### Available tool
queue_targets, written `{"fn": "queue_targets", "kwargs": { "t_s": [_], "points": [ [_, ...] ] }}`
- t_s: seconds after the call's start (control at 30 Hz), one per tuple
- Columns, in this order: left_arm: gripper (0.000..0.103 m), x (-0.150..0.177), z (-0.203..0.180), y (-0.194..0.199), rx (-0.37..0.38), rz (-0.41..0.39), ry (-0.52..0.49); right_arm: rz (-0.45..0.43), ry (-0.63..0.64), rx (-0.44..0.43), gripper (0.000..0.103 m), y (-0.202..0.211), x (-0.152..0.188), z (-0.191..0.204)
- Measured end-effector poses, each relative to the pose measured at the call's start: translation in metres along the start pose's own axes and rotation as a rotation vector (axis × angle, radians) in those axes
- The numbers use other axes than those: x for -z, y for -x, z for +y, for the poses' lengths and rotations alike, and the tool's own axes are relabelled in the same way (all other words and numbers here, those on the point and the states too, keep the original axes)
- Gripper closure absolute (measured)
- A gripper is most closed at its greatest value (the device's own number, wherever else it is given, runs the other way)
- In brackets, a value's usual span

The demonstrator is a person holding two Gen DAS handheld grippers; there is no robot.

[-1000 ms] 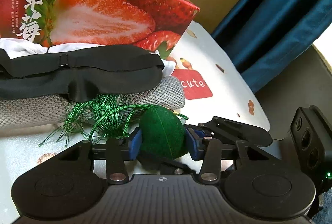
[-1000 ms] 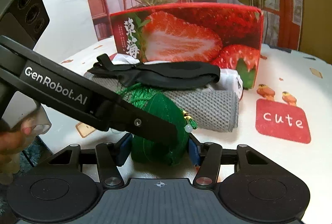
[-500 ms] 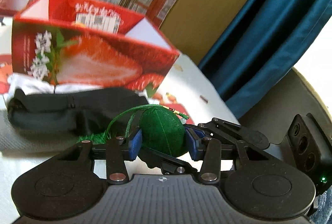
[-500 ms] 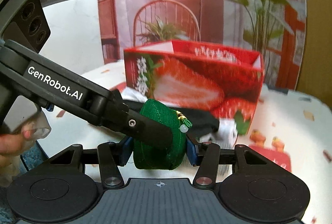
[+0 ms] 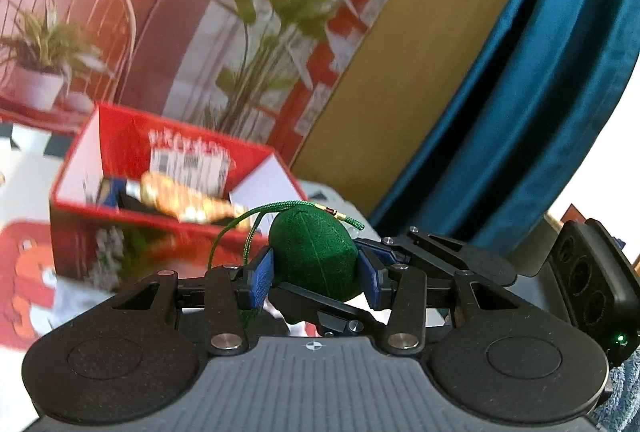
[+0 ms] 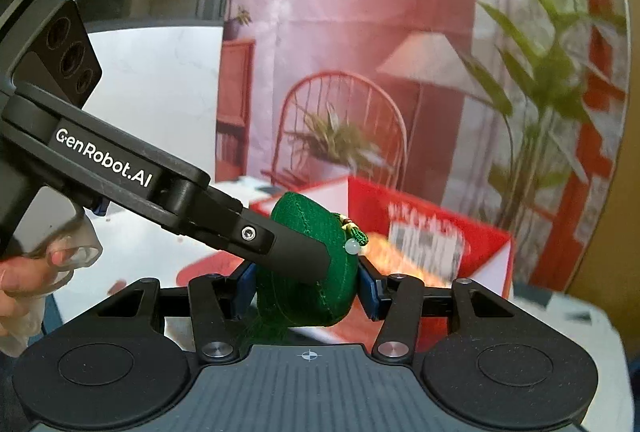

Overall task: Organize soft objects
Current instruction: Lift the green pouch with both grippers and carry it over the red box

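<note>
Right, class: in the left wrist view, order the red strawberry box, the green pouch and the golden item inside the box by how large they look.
1. red strawberry box
2. green pouch, though it sits nearest the camera, which inflates it
3. golden item, blurred and partly hidden inside the box, so only roughly judged

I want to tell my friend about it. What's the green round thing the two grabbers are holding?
Find the red strawberry box with its top open. In front of it, above the table, the left gripper and right gripper both squeeze one green fabric sachet. It is egg-shaped and stitched, with a green cord loop and a pale bead.
</note>
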State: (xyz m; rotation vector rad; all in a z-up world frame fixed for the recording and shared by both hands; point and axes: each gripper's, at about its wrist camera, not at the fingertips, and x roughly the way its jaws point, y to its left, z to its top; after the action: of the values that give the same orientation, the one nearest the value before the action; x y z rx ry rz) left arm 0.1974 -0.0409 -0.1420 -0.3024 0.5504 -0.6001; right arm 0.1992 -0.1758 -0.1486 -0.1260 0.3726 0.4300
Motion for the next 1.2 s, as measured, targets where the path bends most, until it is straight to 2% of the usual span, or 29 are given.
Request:
{"fn": "queue_targets", "kwargs": {
  "t_s": [0.4, 0.6, 0.8, 1.2],
  "points": [
    [0.055, -0.084, -0.007, 0.004, -0.036, -0.143, -0.106, -0.107, 0.119, 0.019, 0.056, -0.034, -0.085, -0.022],
    [0.055, -0.108, -0.013, -0.011, -0.043, -0.17, -0.147, -0.145, 0.143, 0.048, 0.055, -0.048, -0.108, -0.045],
    [0.055, -0.107, -0.007, -0.047, -0.048, -0.114, -0.146, -0.115, 0.121, 0.061, 0.055, -0.064, -0.097, -0.068],
    [0.055, -0.093, 0.02, -0.131, -0.073, 0.087, -0.092, 0.022, -0.002, 0.043, 0.055, -0.112, -0.031, -0.119]
  ]
}}
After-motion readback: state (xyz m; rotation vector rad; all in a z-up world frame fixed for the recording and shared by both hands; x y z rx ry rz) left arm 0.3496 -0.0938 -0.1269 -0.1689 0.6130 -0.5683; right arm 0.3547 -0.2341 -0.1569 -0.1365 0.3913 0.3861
